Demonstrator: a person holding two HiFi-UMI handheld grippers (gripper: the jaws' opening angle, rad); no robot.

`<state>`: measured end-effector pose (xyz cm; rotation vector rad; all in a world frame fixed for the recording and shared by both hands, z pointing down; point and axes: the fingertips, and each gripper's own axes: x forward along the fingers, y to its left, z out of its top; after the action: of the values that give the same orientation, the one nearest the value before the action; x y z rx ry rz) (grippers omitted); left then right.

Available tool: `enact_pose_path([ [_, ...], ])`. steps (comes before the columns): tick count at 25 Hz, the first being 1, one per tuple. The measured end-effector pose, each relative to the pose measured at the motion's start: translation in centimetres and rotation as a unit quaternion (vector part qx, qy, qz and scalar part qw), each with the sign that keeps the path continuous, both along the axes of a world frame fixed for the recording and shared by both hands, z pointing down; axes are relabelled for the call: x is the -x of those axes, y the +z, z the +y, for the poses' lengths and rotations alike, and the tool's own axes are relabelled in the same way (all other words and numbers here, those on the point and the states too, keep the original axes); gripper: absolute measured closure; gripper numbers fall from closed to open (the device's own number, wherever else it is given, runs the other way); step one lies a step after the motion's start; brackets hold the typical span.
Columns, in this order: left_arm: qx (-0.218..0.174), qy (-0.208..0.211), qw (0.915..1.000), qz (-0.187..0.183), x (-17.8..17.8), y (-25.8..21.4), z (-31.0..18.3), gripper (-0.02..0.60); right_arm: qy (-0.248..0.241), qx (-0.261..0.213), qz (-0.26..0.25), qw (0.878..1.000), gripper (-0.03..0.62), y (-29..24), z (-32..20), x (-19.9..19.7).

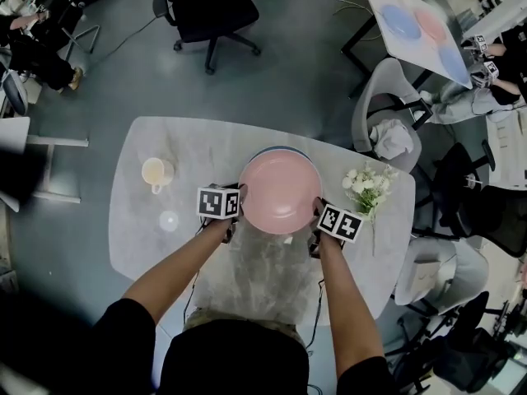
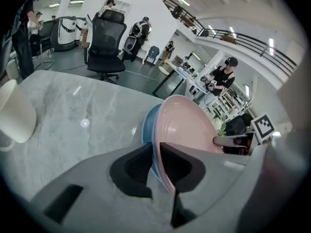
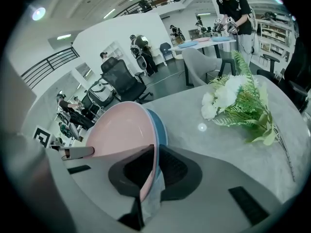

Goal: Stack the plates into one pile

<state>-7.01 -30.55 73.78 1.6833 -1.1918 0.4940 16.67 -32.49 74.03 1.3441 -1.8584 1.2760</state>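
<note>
Above table [image 1: 165,151], left hand-held gripper [image 2: 155,150] (right hand-held gripper [image 3: 156,152] too) clamps plates [image 1: 280,192].

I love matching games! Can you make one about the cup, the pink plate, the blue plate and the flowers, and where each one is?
Things:
1. cup
2. pink plate
3. blue plate
4. flowers

Places:
A. underneath another plate
B. on the right side of the table in the head view
C. on top of the pile
D. on the left side of the table in the head view

Pairs: 1-D, 2-C, 3-A, 4-B
</note>
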Motion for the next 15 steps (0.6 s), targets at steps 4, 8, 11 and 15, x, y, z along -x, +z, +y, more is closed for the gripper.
enact_pose_path([
  [4, 0.003, 0.003, 1.0, -0.007, -0.1, 0.8, -1.4, 0.521, 0.004, 0.001, -0.001, 1.0, 0.557, 0.6, -1.3, 0.0],
  [8, 0.01, 0.006, 0.9999, -0.012, -0.1, 1.7, -2.1, 0.52, 0.0, 0.004, 0.0, 1.0, 0.557, 1.3, -2.0, 0.0],
  [11, 0.01, 0.008, 0.9998, -0.017, -0.1, 1.8, -2.2, 0.518, 0.0, 0.011, -0.004, 1.0, 0.557, 1.6, -2.0, 0.0],
  [15, 0.007, 0.006, 0.9997, -0.023, -0.2, 1.9, -2.3, 0.518, -0.001, 0.012, -0.011, 1.0, 0.557, 1.9, -2.2, -0.1],
])
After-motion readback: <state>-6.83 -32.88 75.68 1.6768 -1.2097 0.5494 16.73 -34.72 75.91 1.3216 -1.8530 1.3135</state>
